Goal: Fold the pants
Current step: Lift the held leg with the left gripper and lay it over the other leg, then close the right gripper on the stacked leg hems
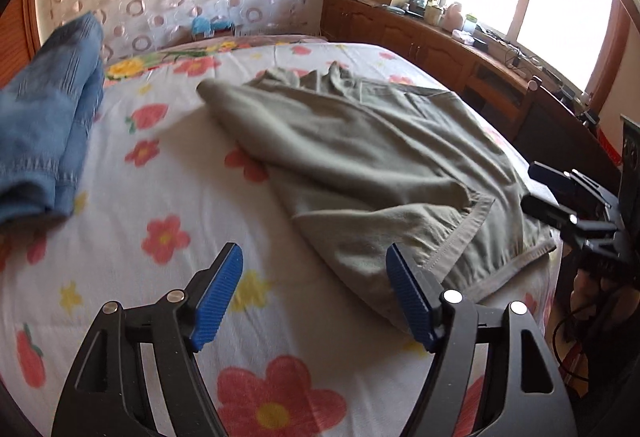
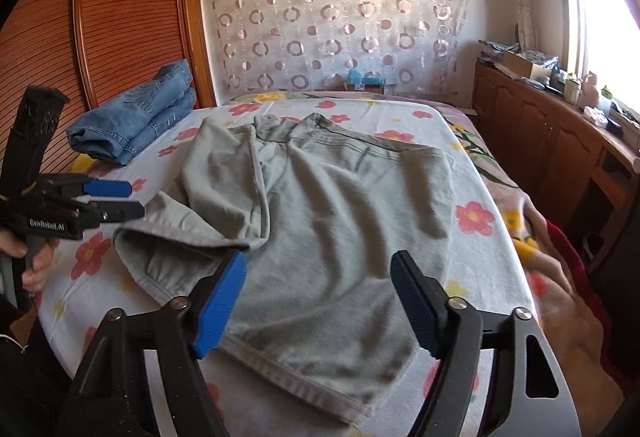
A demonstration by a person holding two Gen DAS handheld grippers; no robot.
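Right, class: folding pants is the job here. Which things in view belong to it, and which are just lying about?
Belongs to the job:
grey pants
left gripper, open
right gripper, open
floral bed sheet underneath

Just lying about:
folded jeans
clutter on the wooden sideboard
circle-patterned curtain

Grey pants (image 1: 360,157) on floral bed (image 1: 168,173), L gripper (image 1: 316,293) agape nearby

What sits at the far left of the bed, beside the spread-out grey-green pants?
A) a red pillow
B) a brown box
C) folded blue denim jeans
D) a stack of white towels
C: folded blue denim jeans lie near the wooden wardrobe side of the flowered bedsheet, apart from the grey-green pants.
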